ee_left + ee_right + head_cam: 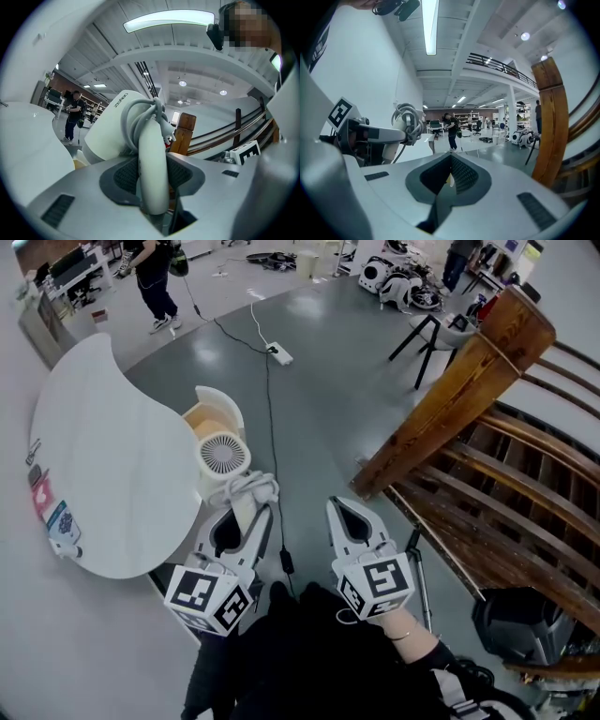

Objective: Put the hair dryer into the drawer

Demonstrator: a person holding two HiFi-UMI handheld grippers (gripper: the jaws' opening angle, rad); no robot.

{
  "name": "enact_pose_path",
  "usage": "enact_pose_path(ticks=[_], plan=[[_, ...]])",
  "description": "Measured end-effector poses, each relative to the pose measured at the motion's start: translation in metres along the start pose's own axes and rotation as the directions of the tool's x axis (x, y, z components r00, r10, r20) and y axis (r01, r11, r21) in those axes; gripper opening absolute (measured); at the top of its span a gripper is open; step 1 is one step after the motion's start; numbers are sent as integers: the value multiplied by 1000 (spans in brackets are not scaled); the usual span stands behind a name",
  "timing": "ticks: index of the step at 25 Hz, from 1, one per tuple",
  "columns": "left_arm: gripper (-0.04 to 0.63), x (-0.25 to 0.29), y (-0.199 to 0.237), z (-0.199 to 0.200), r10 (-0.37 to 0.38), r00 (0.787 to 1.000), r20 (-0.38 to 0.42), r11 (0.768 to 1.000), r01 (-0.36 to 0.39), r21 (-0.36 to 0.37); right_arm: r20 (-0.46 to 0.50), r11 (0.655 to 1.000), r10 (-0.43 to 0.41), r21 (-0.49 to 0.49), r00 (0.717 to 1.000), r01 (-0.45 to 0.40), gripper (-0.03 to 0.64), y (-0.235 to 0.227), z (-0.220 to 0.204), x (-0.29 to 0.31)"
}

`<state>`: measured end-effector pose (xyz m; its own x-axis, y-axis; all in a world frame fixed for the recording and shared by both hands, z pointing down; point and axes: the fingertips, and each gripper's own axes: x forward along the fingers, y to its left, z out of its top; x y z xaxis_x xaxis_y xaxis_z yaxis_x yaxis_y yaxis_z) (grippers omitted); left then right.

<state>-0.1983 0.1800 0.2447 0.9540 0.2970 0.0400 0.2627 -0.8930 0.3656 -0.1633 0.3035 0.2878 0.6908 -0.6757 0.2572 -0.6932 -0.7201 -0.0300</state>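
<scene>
A: In the head view, any readable text?
B: None. The stickers point(49, 507) at the edge of the white table point(112, 427) have print too small to read. Both cubes carry black-and-white square markers, no letters.
A: Dryer vs claws there?
B: The hair dryer point(223, 454) has its round grille facing the camera. It's just off the table edge, beside an open white compartment with a tan inside point(214, 416); can't tell if they touch. The left gripper point(246, 512) is clenched on the handle point(242, 519), with the cord bundle point(251, 487) wound just above the jaws. The right gripper point(352, 517) is near but apart from the dryer, jaws together, nothing in them.
A: Counts?
B: One dryer, two grippers, one table. One power strip point(281, 354) on the grey floor, with one black cable point(269, 427) running from it. One person point(155, 277) standing far off. One wooden stair rail point(469, 381) at right.
A: Left gripper view?
B: There's lettering point(119, 101) on the dryer body. It starts with Z; the rest I can't read for certain. The handle stands upright between the pads, pressed from both sides. Grey cord is looped round the top of the handle.
A: Right gripper view?
B: No text. The pads meet, empty. The dryer and left gripper show at left, well apart from these jaws. One marker cube point(340, 112) is visible there.
</scene>
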Motion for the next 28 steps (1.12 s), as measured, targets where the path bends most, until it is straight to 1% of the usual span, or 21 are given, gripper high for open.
enact_pose_path(ticks=[9,16,22,28], plan=[[167,-8,13,-3,-23,1000,-12,1000,23,-10,-30,1000,-30,4,999,31,2,10,-5,8],[167,0,28,1,-9,1000,-2,1000,9,-10,-35,999,-35,-6,999,35,2,7,0,29],[167,17,41,6,13,1000,7,1000,-13,-11,-36,999,-34,-10,999,34,2,-5,6,52],[167,51,56,8,38,999,-1,999,-38,-20,-54,1000,-22,-6,998,22,2,-34,5,83]])
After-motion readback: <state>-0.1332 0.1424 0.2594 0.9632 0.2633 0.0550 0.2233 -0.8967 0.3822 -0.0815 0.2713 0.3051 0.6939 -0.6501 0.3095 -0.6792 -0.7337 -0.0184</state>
